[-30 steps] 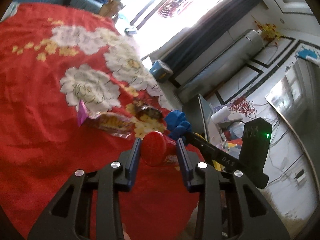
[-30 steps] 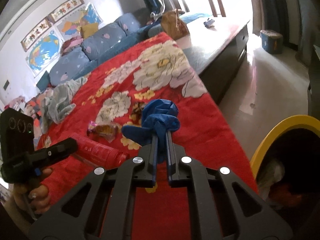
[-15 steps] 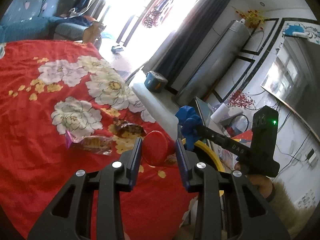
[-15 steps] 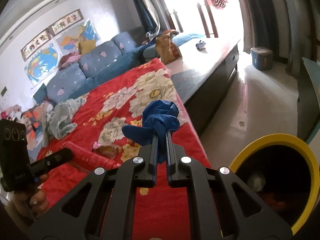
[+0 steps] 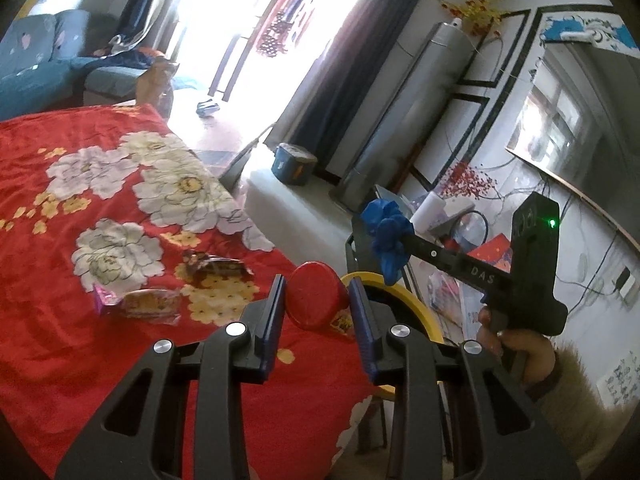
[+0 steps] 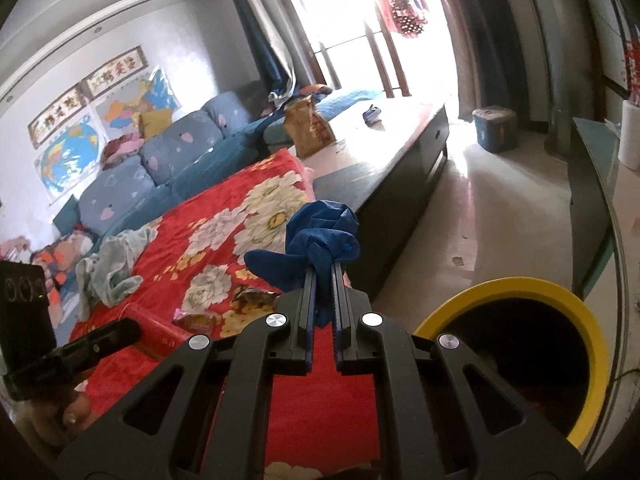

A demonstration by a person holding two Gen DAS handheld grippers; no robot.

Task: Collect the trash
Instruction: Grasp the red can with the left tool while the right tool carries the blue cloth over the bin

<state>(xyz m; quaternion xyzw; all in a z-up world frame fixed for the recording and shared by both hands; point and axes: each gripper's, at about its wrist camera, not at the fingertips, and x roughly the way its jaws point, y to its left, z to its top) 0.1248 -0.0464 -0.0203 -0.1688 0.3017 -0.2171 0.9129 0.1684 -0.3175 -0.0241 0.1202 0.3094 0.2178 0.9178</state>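
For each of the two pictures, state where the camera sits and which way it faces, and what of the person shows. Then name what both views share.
Left wrist: on the left gripper, facing along its fingers over the red can toward the window; the right hand shows.
Right wrist: on the right gripper, facing past the blue wad toward the sofa; the left hand shows.
Shared: red bedspread, yellow-rimmed bin, wrappers.

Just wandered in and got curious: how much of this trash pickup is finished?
Some trash seems to lie in the yellow-rimmed bin already, though it is too dark to be sure. In hand: the left tool grips a red can, the right tool a crumpled blue glove. Left on the red blanket: two snack wrappers.
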